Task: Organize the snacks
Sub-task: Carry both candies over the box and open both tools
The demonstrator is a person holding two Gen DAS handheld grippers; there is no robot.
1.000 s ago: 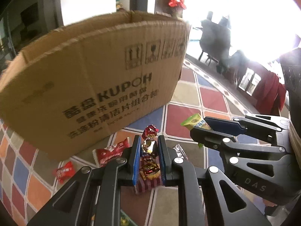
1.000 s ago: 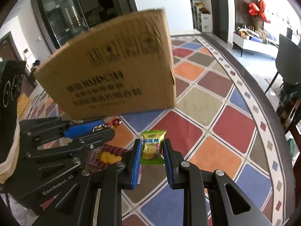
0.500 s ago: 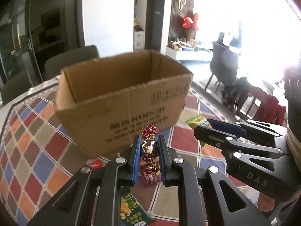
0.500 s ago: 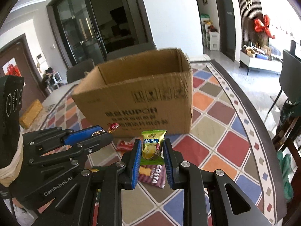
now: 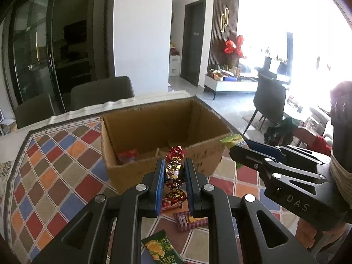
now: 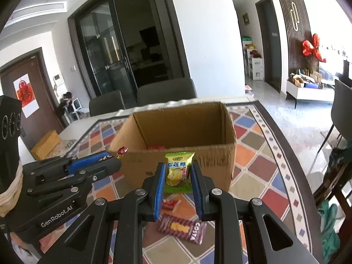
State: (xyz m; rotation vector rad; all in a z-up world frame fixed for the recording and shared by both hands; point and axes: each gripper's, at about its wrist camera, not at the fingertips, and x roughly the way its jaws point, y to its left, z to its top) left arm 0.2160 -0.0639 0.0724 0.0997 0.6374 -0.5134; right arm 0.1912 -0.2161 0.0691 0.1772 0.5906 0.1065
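My left gripper (image 5: pixel 174 171) is shut on a foil-wrapped candy (image 5: pixel 175 172) with red and gold twists, held upright just before the near rim of an open cardboard box (image 5: pixel 154 165). My right gripper (image 6: pixel 177 176) is shut on a green durian candy packet (image 6: pixel 178 171), also in front of the box (image 6: pixel 136 169). Each gripper shows in the other's view: the right one (image 5: pixel 236 147) on the right, the left one (image 6: pixel 117 157) on the left. A red snack (image 5: pixel 127 156) lies inside the box.
Loose snacks lie on the chequered tablecloth (image 5: pixel 55 176) below the grippers: a striped COSTA packet (image 6: pixel 182 228), a small red wrapper (image 6: pixel 170 204) and a green packet (image 5: pixel 159 246). Grey chairs (image 6: pixel 165 92) stand behind the table. The table's right edge (image 6: pixel 292 160) drops to the floor.
Both grippers have risen with their candies still gripped. The box has gone from towering in front to lying below, so its open inside now shows.
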